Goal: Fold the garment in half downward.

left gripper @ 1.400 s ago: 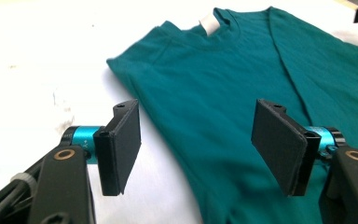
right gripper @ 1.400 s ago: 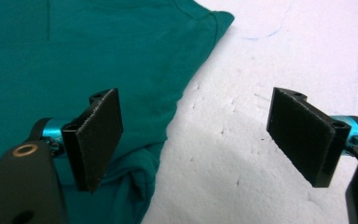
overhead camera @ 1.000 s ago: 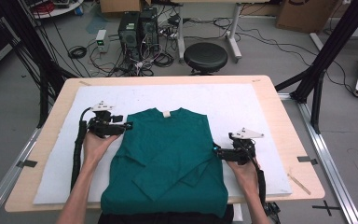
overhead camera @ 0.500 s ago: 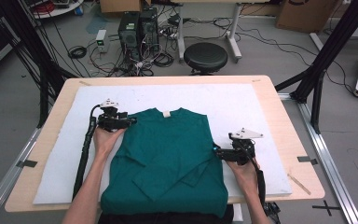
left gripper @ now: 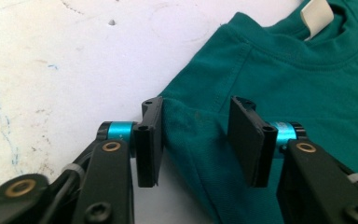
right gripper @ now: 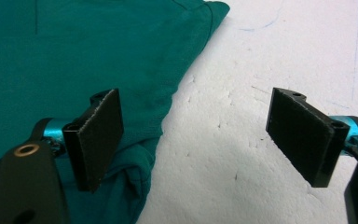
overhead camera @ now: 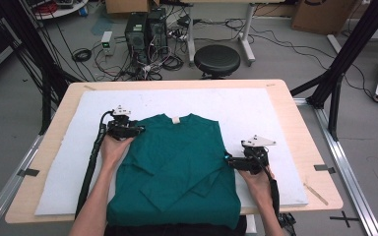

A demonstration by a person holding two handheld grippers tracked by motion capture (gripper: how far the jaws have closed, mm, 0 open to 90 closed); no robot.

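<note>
A green T-shirt (overhead camera: 177, 167) lies flat on the white foam sheet (overhead camera: 256, 108), collar and white label (overhead camera: 175, 119) at the far side, sleeves folded in over the body. My left gripper (overhead camera: 140, 130) sits at the shirt's left shoulder. Its jaws have just been closing and stand part open, with a raised fold of the shoulder edge (left gripper: 191, 130) between them. One pad touches the cloth, without a firm pinch. My right gripper (overhead camera: 228, 160) rests at the shirt's right edge, wide open (right gripper: 196, 135). One of its jaws is over the cloth (right gripper: 74, 46) and the other over bare foam.
The foam sheet covers a wooden table (overhead camera: 315, 147). Beyond the far edge stand a black stool (overhead camera: 217, 60), computer towers (overhead camera: 142, 29) and loose cables on the floor. Black frame posts (overhead camera: 344, 54) rise at both sides.
My left gripper has shifted a little right and farther away, onto the shirt's shoulder. The right gripper and the shirt have stayed put.
</note>
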